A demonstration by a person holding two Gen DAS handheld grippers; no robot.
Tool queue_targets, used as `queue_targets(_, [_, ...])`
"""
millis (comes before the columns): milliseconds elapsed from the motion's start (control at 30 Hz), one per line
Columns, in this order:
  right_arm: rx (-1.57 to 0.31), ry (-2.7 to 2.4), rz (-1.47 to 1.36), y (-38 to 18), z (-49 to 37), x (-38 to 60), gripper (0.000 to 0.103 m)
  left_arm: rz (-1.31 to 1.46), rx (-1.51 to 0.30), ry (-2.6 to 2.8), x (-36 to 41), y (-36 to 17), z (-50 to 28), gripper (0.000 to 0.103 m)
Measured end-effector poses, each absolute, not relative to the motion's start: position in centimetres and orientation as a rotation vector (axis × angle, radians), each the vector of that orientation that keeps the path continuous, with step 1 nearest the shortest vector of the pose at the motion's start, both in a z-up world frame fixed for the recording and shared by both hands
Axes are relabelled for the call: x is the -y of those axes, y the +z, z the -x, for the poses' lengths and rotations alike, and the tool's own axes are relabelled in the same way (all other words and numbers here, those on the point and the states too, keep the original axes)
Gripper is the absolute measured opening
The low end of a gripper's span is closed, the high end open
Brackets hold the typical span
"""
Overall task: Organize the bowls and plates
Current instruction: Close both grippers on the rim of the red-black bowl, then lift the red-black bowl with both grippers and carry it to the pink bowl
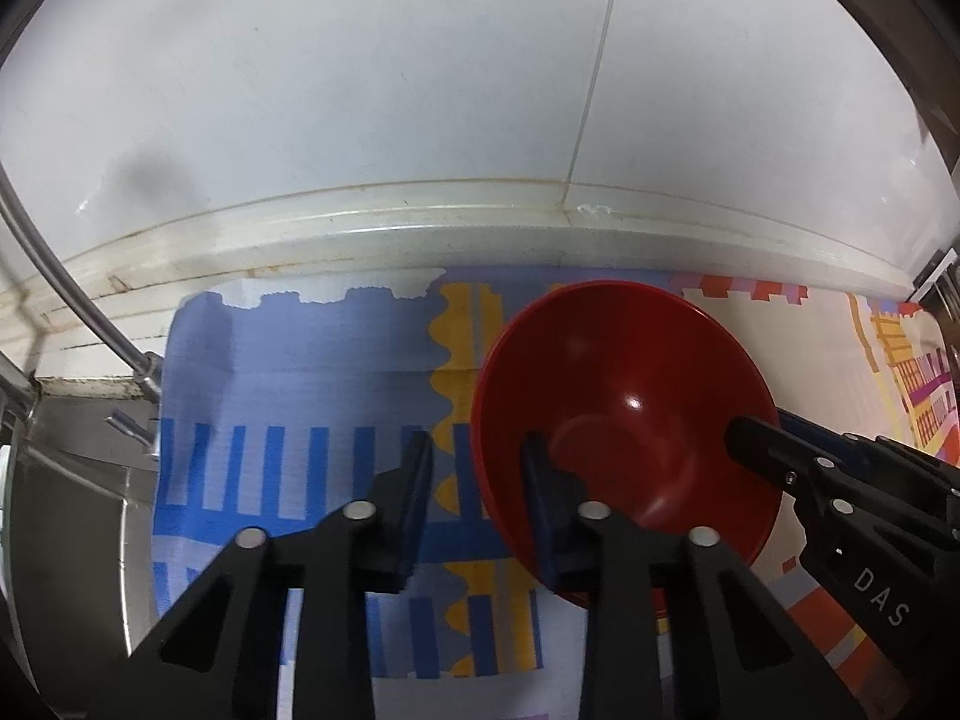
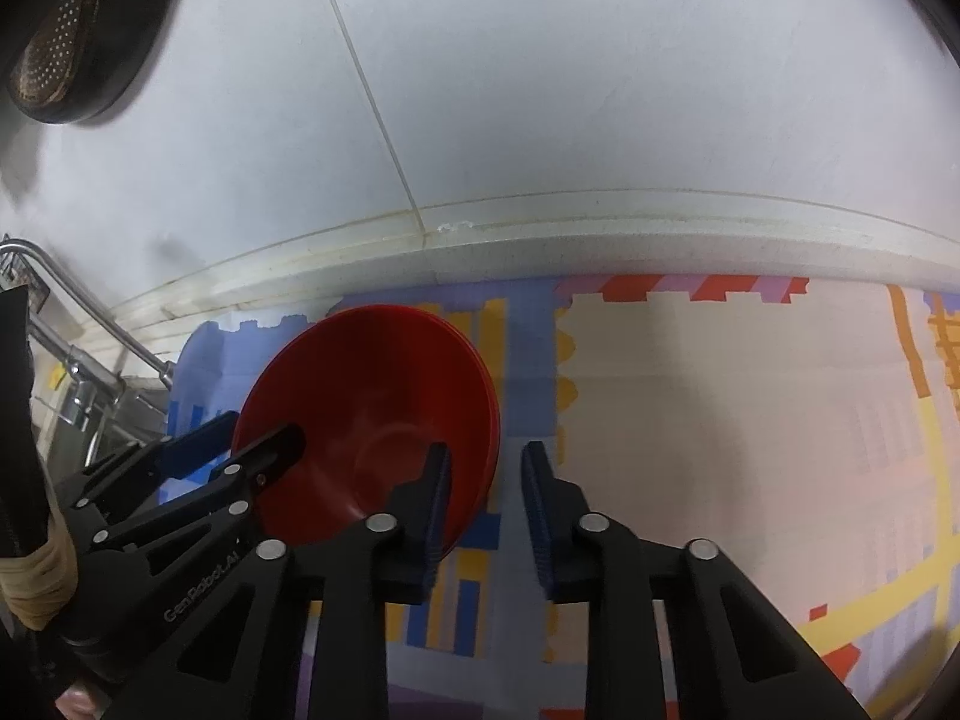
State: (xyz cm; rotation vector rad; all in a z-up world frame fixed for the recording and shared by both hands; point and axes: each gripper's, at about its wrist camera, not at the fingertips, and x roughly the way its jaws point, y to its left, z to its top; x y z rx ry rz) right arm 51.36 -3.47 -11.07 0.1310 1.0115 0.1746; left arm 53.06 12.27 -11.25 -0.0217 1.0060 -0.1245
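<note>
A red bowl (image 1: 624,396), with what looks like a second red rim nested under it, sits on a patterned mat (image 1: 288,372). My left gripper (image 1: 480,468) straddles the bowl's left rim. One finger is inside the bowl and the other outside it, with a strip of mat showing between the outer pad and the rim. My right gripper (image 2: 486,474) straddles the opposite rim of the bowl (image 2: 372,396) in the same way, with a narrow gap at its outer pad. Each gripper also shows in the other's view: right gripper (image 1: 774,429), left gripper (image 2: 252,435).
A white tiled wall (image 1: 360,90) and a raised ledge (image 1: 420,222) run close behind the mat. A steel sink (image 1: 78,510) with a curved faucet pipe (image 2: 96,312) lies to the left. A dark perforated utensil (image 2: 60,54) hangs at the upper left. A person's sleeve (image 2: 24,480) holds the left gripper.
</note>
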Motion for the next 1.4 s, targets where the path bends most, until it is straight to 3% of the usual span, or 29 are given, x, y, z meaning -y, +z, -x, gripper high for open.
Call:
queue_targets(133, [-1.018, 0.184, -0.129, -11.2, -51.5, 3.3, 0.014, 0.009, -1.002, -0.143, -11.8, -11.2, -53.1, 0.016])
queue_targets(600, [-1.011, 0.172, -0.135, -10.4, -51.0, 3.3, 0.013, 0.054, -0.975, -0.153, -12.1, -8.9, -51.2, 0.015])
queue_targets(1400, [-0.862, 0.103, -0.108, -2.4, -41.7, 6.4, 0.013, 0.052, -0.851, -0.268, -8.2, -1.6, -41.9, 0.015])
